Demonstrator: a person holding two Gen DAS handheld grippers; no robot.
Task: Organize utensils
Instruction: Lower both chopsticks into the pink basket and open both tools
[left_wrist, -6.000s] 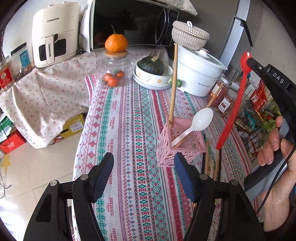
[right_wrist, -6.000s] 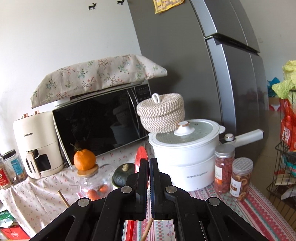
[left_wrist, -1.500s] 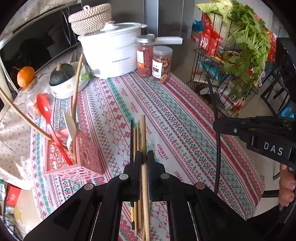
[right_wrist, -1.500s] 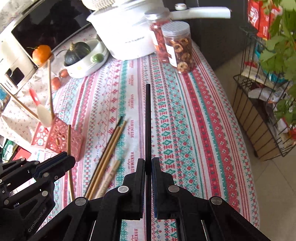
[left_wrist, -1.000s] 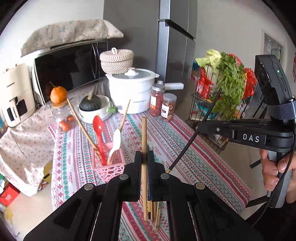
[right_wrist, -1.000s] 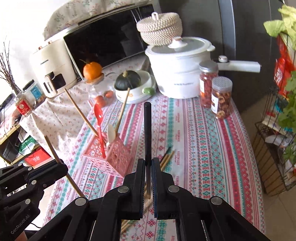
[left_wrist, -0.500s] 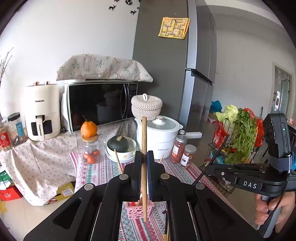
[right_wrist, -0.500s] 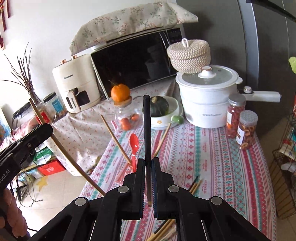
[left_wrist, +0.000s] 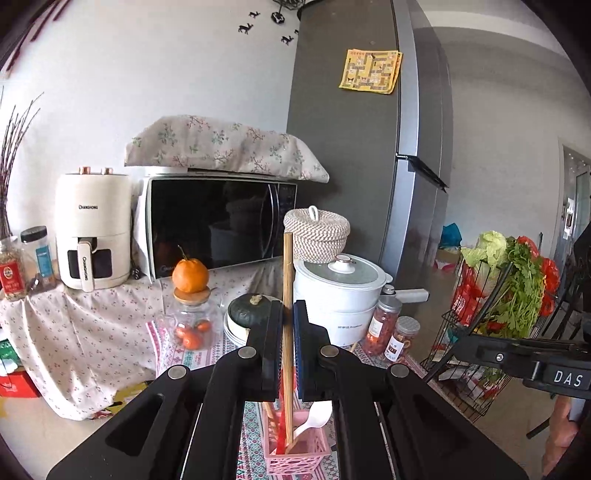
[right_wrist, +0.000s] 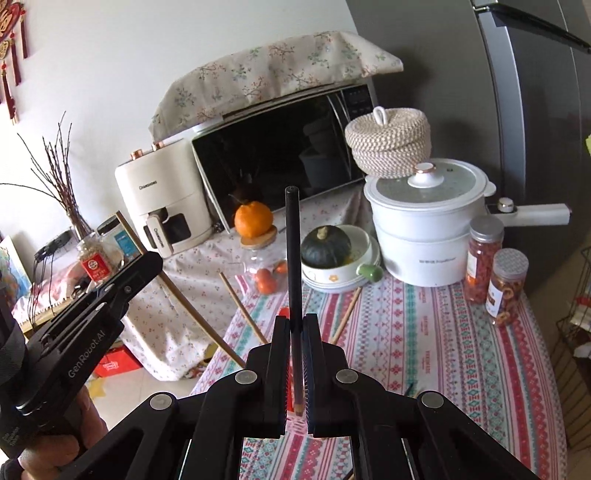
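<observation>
Left wrist view: the left gripper (left_wrist: 287, 345) has its jaws pinched on a wooden chopstick (left_wrist: 287, 295), a pale squared stick held upright, its lower end reaching into the pink basket (left_wrist: 297, 458) directly below. That basket is a thin perforated plastic cup on the striped cloth of the table (right_wrist: 461, 354), already crowded with a red spoon (left_wrist: 281, 424) and a white spoon (left_wrist: 312, 419). The risk, as I judge it, is that the light basket tips or slides if the stick is pushed sideways, or that the tip catches on the spoons and stops short of the bottom.

Right wrist view: the right gripper (right_wrist: 295, 354) has its jaws clamped on a black chopstick (right_wrist: 293, 266), slim, round and smooth, pointing up. Being slick and held near one end, it could swivel in the grip. Two wooden sticks (right_wrist: 243, 310) already lean out of the basket toward the table's left edge, and could be knocked.
</observation>
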